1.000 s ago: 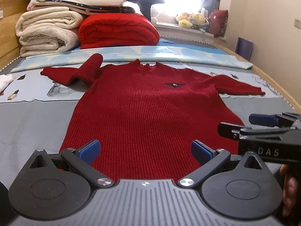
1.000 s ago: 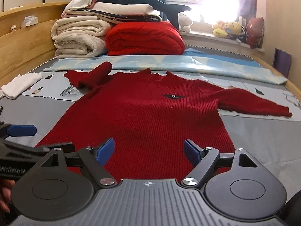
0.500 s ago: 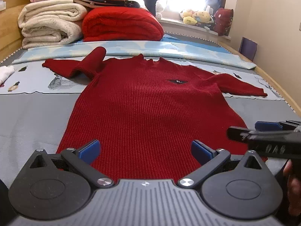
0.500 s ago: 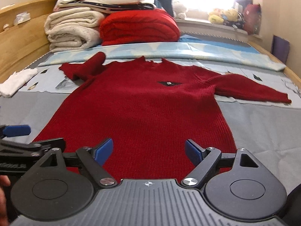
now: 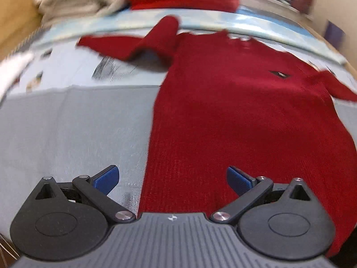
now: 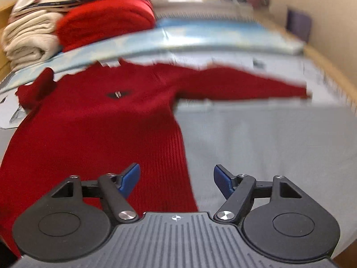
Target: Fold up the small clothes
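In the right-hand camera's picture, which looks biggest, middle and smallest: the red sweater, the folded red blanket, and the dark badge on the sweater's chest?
As they look in that view:
1. red sweater, nearest the camera, which flatters it
2. folded red blanket, farther back, so likely bigger than it seems
3. dark badge, plainly smallest

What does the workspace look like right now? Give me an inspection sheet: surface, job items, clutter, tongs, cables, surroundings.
Surface: bed sheet, grey near the camera, pale printed band beyond.
Job items: red sweater lying flat, front up; one sleeve bunched, the other sleeve stretched straight out.
Clutter: cream blankets, red blanket, small white cloth at the bed's edge.
Tongs: left tongs open over the sweater's side edge; right tongs open over the opposite edge, jaws just closing a little, pressing on nothing.
Cables: nothing seen.
Surroundings: wooden bed frame, bright window; images blurred.
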